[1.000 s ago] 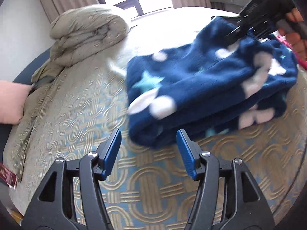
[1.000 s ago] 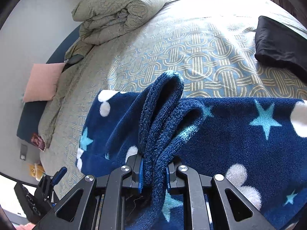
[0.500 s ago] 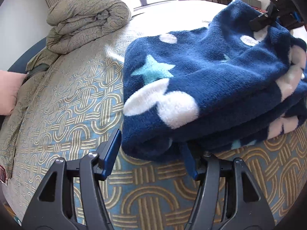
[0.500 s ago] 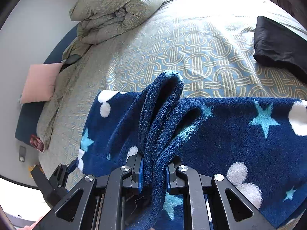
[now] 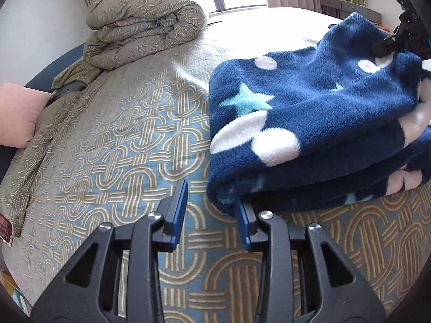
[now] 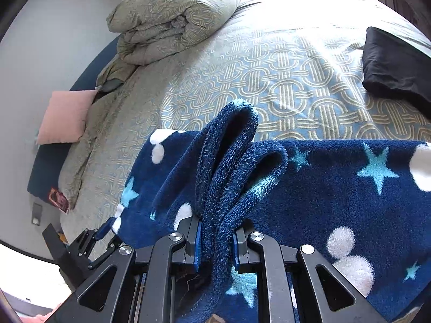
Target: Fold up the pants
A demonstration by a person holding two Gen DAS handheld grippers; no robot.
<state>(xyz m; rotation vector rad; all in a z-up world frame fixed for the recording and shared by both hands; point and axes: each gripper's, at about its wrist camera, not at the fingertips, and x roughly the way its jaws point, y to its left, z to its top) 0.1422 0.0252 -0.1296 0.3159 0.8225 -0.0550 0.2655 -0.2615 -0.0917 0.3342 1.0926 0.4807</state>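
Observation:
The folded dark blue fleece pants (image 5: 309, 113) with white dots and light blue stars lie on the patterned bedspread (image 5: 121, 140). My left gripper (image 5: 211, 192) sits low at their near left corner, and its jaws are closing. The right pad is tucked under the corner's edge while the left pad stands clear of the fabric. My right gripper (image 6: 216, 228) is shut on a bunched double fold of the pants (image 6: 336, 188) and holds that edge raised. It also shows at the far right of the left wrist view as the right gripper (image 5: 398, 40). In the right wrist view the left gripper (image 6: 99, 242) is at the lower left.
A rolled olive duvet (image 5: 145, 27) lies at the head of the bed. A pink cushion (image 6: 64, 115) leans at the bed's left side. A black folded garment (image 6: 396, 72) lies at the far right of the bedspread. Curtains and a window are behind.
My left gripper has moved in to the pants' near corner and its jaws have narrowed, one pad now under the edge. The right gripper still holds the same fold, unmoved.

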